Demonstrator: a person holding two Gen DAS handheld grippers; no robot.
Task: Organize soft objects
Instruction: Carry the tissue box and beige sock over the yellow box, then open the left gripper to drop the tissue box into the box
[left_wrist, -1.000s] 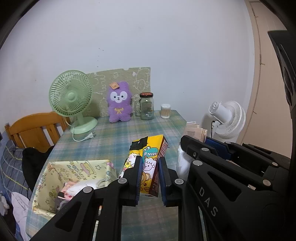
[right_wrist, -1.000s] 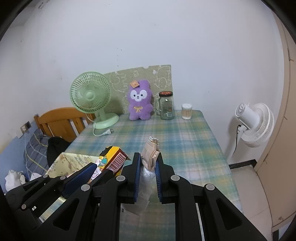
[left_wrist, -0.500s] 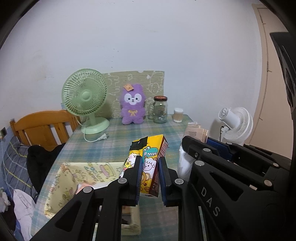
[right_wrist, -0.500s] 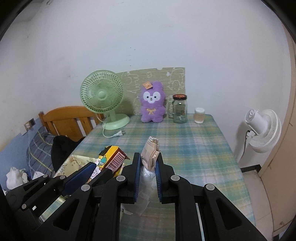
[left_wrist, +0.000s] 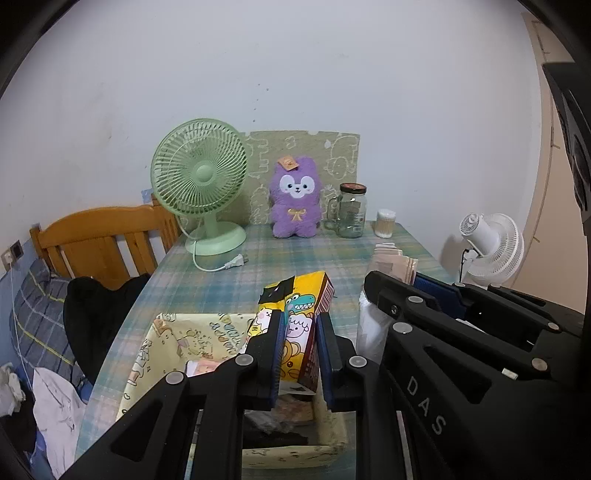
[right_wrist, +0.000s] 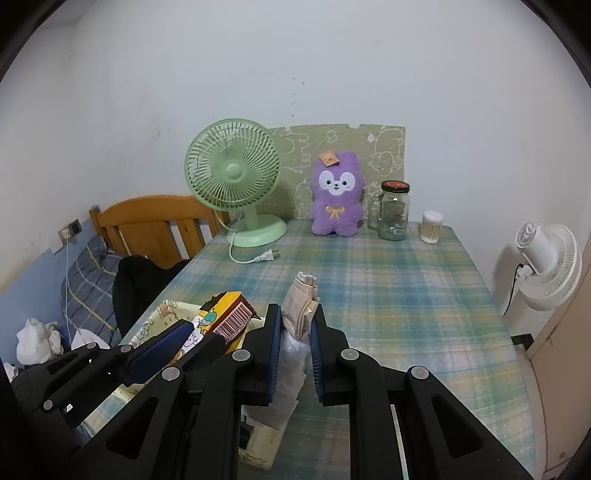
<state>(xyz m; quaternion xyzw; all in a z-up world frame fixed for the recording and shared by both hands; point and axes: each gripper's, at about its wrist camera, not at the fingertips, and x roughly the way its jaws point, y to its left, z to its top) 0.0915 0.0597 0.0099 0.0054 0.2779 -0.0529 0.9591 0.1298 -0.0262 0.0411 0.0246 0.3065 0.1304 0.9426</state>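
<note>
L fingers (left_wrist: 298, 332) pinch yellow pack (left_wrist: 295, 310), R fingers (right_wrist: 295, 325) beige pack (right_wrist: 301, 306); fabric bin (left_wrist: 177, 339) below.

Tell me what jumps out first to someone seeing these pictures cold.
The left gripper is clamped on a yellow cartoon pack above a pale yellow fabric bin, near the table's front edge. Beside it, the right gripper pinches a beige bagged bundle. At the back, against the wall, a purple plush toy sits beside a green desk fan.
</note>
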